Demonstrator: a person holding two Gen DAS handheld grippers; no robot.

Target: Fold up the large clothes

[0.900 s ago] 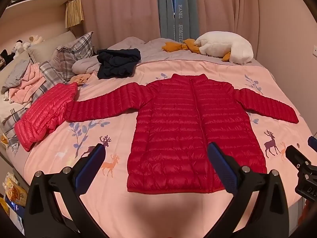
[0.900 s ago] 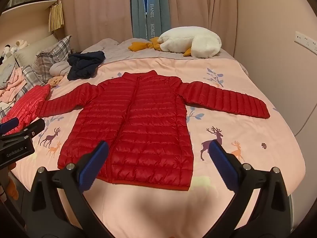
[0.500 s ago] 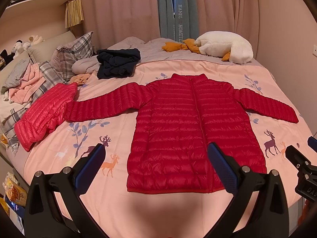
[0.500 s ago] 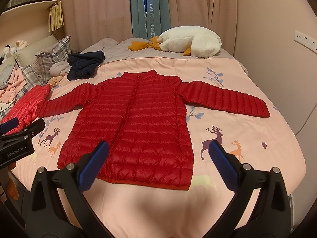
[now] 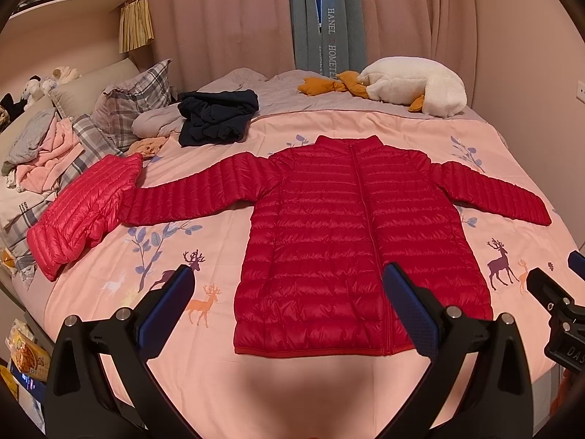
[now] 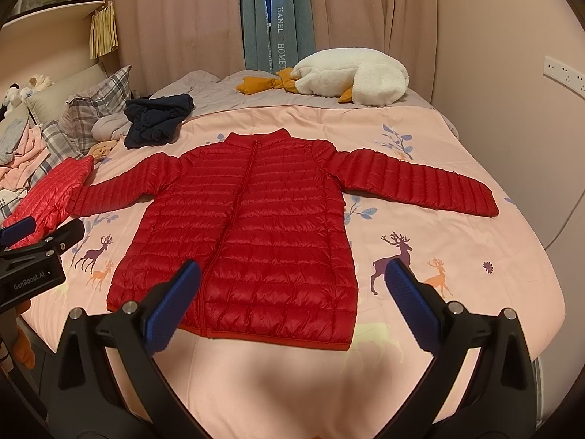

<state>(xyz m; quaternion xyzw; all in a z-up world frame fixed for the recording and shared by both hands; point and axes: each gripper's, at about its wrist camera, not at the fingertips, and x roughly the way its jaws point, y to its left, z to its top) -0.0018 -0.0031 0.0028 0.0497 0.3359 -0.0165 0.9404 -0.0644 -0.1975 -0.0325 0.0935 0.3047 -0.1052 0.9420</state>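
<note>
Red quilted puffer jacket (image 5: 351, 241) spread flat on a bed.

The jacket lies front side up on a pink bedspread (image 5: 204, 366) printed with deer and leafy sprigs, zipped shut along its middle. Its stand-up collar points toward the far side of the bed and its hem lies at the near edge. Both sleeves stretch straight out to the sides, angled slightly toward the hem. The shiny fabric is stitched in narrow horizontal bands and is lightly puckered near the hem.
</note>
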